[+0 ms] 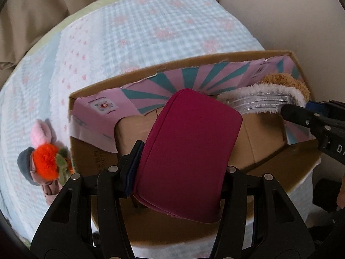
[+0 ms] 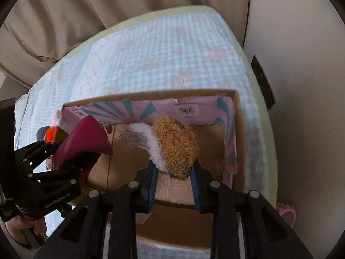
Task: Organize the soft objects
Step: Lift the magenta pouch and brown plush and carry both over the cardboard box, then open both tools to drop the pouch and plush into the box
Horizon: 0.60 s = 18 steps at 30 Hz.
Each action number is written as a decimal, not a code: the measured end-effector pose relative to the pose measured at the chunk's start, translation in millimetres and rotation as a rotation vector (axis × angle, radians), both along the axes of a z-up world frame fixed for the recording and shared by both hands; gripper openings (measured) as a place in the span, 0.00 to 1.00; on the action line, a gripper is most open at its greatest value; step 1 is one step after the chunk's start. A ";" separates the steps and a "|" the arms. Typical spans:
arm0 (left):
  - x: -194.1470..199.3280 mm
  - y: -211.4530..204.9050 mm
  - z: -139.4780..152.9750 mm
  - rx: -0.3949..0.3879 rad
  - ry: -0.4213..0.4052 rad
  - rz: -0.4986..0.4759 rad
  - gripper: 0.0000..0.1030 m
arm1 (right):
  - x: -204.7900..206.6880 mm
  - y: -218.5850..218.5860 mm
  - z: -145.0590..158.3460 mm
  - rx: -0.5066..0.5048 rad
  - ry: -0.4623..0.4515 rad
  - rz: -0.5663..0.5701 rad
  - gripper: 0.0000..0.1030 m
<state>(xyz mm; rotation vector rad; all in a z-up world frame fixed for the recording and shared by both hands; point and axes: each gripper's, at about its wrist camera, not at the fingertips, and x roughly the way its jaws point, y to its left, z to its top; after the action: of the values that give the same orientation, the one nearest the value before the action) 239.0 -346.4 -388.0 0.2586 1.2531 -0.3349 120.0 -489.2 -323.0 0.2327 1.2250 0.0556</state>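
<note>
The left tool [image 1: 181, 164] is clenched on a magenta padded fabric pouch [image 1: 187, 157], held over the open brown cardboard box [image 2: 236, 116]; the right tool [image 2: 173, 185] grips a tan fuzzy plush slipper with white trim [image 2: 174, 149] inside that box; only the left view shows a small pink-and-orange plush toy [image 1: 45, 161] lying beside the box; the blue gingham quilt [image 2: 163, 56] covers the bed, beige curtains [image 2: 107, 2] behind.

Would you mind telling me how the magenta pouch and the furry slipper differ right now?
The magenta pouch is smooth, flat and rectangular; the furry slipper is shaggy tan with a white trim and rounded. The pouch sits in the left gripper, the slipper in the right gripper. Both are held above the cardboard box.
</note>
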 end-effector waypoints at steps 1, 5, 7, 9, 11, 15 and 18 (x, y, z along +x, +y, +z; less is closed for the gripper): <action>2.3 0.5 -2.9 0.001 0.003 -0.004 0.48 | 3.7 -0.3 -6.1 -0.001 0.022 -0.005 0.27; 4.4 -3.5 -4.2 0.042 -0.018 -0.029 0.91 | 14.0 -0.5 -16.6 -0.010 0.060 -0.020 0.44; 5.1 -6.2 -0.7 0.082 -0.045 -0.033 1.00 | 15.9 -1.5 -18.6 0.009 0.071 -0.027 0.70; 3.7 -7.9 5.6 0.089 -0.075 -0.050 1.00 | 17.1 -0.6 -19.1 0.101 0.075 -0.011 0.97; 4.5 -9.5 7.5 0.098 -0.077 -0.061 1.00 | 18.1 2.6 -19.0 0.112 0.085 -0.023 1.00; 5.1 -8.9 13.1 0.085 -0.079 -0.060 1.00 | 16.4 8.0 -18.7 0.086 0.084 -0.013 0.99; 3.7 -7.9 17.8 0.071 -0.077 -0.055 1.00 | 14.6 7.0 -15.4 0.095 0.075 -0.015 0.99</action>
<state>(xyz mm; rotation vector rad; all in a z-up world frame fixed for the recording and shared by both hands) 242.7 -354.3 -370.2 0.3642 1.1848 -0.3245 134.6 -482.2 -338.5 0.3290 1.2966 0.0932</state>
